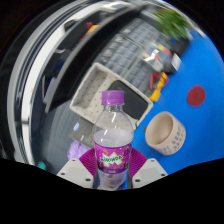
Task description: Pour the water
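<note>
A clear plastic water bottle [113,140] with a purple cap [113,97] and a purple label stands upright between my fingers. My gripper [112,165] is shut on the bottle, with both magenta pads [83,157] pressed against its label. A cream ceramic cup [165,133] stands open side up on the blue surface, just to the right of the bottle and beyond the right finger. The bottle's base is hidden below the fingers.
A blue table surface [190,120] carries a red round object [197,95]. A white and grey tray-like box [105,82] lies behind the bottle. Several colourful small items [160,62] and a green plant [172,22] lie further back. A dark floor area lies to the left.
</note>
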`<state>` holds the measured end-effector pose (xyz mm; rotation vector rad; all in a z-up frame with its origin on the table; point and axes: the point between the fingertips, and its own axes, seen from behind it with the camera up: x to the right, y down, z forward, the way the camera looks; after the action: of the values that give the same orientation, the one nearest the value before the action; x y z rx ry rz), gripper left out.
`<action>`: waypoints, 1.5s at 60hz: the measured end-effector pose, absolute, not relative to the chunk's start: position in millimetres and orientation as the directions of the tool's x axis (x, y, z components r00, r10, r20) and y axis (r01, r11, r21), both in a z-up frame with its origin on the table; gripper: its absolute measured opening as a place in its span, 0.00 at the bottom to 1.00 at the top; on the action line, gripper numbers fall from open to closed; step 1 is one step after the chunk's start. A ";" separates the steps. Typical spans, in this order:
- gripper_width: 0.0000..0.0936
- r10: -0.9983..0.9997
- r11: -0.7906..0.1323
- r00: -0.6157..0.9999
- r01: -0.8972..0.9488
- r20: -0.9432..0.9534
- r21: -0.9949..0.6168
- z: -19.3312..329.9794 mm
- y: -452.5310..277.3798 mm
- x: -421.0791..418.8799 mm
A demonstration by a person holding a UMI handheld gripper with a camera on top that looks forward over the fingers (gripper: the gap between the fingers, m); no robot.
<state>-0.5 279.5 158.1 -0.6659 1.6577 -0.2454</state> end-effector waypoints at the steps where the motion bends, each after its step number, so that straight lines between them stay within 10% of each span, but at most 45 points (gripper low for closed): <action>1: 0.42 -0.508 0.836 -0.076 -0.282 -0.858 -0.470 158.3 280.2 2.8; 17: 0.42 -0.005 0.975 -0.213 -0.219 -0.977 0.042 161.3 294.0 33.5; 46: 0.41 0.451 0.858 -0.317 -0.104 -0.834 0.503 144.7 300.3 62.1; 56: 0.42 0.281 0.915 -0.324 -0.192 -0.903 0.354 148.3 304.5 56.1; 67: 0.42 -0.273 0.918 -0.185 -0.342 -0.944 -0.199 188.1 268.4 49.0; 79: 0.42 -0.747 0.655 -0.069 -0.247 -0.662 -0.714 243.3 167.2 58.4; 90: 0.42 -0.937 0.348 -0.092 -0.182 -0.337 -0.920 225.6 84.8 65.8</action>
<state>65.8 84.8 225.6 -1.0496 1.5409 -0.8844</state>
